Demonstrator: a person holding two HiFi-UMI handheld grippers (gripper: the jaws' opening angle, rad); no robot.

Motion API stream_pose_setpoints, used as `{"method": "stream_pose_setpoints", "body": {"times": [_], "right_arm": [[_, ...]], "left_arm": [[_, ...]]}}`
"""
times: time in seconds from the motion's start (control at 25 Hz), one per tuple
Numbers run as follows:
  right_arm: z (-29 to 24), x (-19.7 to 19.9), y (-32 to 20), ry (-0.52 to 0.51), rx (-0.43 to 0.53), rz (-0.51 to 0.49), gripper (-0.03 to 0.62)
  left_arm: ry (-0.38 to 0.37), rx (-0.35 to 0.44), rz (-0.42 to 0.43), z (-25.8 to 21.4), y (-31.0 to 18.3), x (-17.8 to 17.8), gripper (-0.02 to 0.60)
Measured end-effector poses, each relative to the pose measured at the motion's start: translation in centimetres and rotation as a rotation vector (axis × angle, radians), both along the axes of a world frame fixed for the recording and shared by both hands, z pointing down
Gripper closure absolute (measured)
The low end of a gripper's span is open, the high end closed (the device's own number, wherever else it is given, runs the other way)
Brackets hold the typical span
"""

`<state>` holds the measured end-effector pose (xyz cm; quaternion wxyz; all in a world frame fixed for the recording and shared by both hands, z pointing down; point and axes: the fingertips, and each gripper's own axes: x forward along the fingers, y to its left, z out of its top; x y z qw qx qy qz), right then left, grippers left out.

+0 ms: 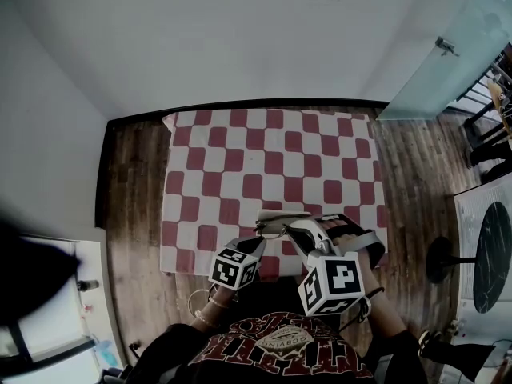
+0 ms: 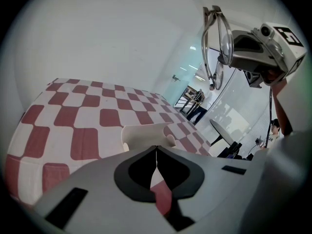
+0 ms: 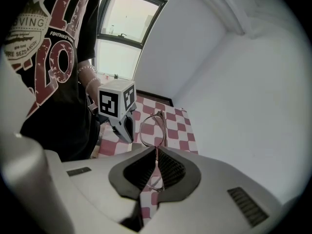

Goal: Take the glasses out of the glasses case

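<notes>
The glasses (image 2: 214, 48) are thin metal-framed with clear lenses. They hang in the air, pinched between the jaws of my right gripper (image 3: 156, 152), and their rims (image 3: 152, 128) stick out past its tips. The white glasses case (image 2: 145, 135) lies on the checked tablecloth (image 1: 240, 150) near the front edge. My left gripper (image 2: 156, 150) is shut on the case's near edge. In the head view both grippers sit close together, the left gripper (image 1: 260, 240) beside the right gripper (image 1: 293, 227). The inside of the case is hidden.
Red and white checks cover the table out to its far edge (image 1: 264, 112), and a wooden floor (image 1: 132, 182) runs around it. A glass door (image 1: 448, 62) stands at the back right, with a dark round table (image 1: 492, 254) at right. The person's torso (image 1: 280, 346) is at the near side.
</notes>
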<state>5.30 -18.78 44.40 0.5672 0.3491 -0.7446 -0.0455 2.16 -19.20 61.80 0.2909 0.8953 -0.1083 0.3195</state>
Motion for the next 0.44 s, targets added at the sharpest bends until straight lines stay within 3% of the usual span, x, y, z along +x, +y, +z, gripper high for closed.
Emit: {"method": "stream_pose_setpoints", "body": {"times": [0.44], "right_arm": [[0.16, 0.00, 0.06, 0.002, -0.012, -0.001, 0.563]], "left_arm": [[-0.003, -0.004, 0.002, 0.08, -0.01, 0.02, 0.571]]}}
